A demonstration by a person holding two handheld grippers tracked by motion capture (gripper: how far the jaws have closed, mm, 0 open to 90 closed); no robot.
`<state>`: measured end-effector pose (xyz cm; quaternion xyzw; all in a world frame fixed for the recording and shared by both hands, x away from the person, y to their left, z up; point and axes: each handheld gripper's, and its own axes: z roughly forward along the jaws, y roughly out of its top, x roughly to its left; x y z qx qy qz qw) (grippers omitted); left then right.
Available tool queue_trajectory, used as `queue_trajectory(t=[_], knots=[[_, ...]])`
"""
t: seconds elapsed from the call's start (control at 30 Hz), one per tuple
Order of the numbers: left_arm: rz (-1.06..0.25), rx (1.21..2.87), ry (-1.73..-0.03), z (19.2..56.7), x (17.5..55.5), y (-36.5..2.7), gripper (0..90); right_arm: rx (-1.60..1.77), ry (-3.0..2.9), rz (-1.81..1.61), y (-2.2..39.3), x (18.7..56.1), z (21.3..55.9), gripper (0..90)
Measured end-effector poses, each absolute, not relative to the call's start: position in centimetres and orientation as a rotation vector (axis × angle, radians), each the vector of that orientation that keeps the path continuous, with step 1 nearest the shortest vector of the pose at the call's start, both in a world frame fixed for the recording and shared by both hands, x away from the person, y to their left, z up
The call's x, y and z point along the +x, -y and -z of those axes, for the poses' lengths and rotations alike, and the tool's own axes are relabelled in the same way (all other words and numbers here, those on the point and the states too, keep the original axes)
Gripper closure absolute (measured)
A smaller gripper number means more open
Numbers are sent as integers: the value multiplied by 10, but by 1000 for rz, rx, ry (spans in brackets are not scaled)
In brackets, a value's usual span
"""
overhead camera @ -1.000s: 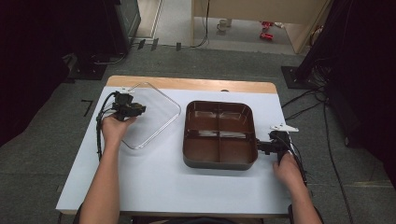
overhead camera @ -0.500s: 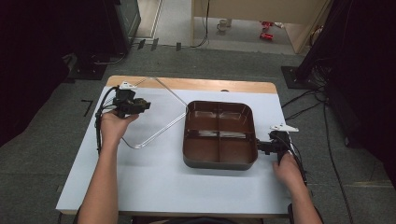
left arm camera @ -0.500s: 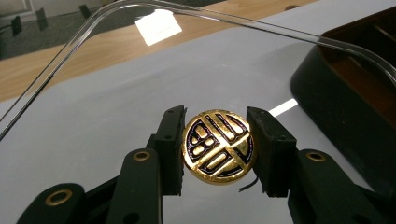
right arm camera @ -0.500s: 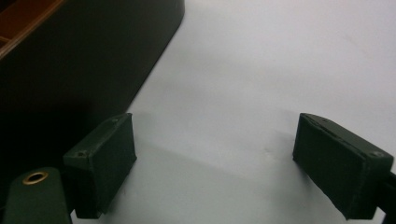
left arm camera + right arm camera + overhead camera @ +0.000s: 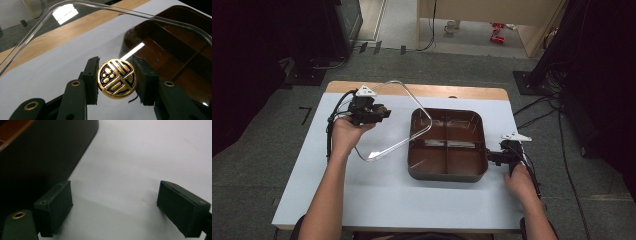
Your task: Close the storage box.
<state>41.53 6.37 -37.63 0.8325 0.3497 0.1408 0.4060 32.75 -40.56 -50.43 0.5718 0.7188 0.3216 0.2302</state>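
High view: left gripper [image 5: 379, 112] held up over the left half of the white tabletop [image 5: 377, 200], its jaws clamped on a clear plastic lid [image 5: 404, 120]. The lid is tilted, its far edge raised, its near corner low by the tabletop, its right edge overlapping the left rim of the compartment tray [image 5: 447, 145]. The tray is dark brown, split into four compartments, and sits right of centre on the tabletop. Right gripper [image 5: 493, 157] rests low just beside the tray's right wall, near its front corner (touching or not, cannot tell). A wooden strip [image 5: 462, 92] runs along the tabletop's far edge.

Left gripper view: the jaws stand on either side of a round gold-and-black emblem [image 5: 117, 78] on the lid [image 5: 75, 37], pads pressed to the clear plastic around it. Through the lid, the white tabletop [image 5: 62, 62], the wooden strip [image 5: 50, 37] and the brown tray [image 5: 175, 50] with its dividers.

Right gripper view: jaws set wide apart, nothing between them but bare white tabletop [image 5: 137, 170]. The tray's dark outer wall [image 5: 50, 152] lies at the left, close beside the left jaw.
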Motion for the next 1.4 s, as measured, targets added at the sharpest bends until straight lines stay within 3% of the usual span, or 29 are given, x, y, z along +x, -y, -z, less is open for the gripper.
queue_trajectory(t=[0.67, 1.4], knots=[[-218, 2168, -664, 395, 408, -1, 598, 1570, -1978, -886, 406, 328, 504, 126], [-151, 2234, -446, 404, 399, 52, 599, 1573, -1977, -885, 405, 327, 504, 126]])
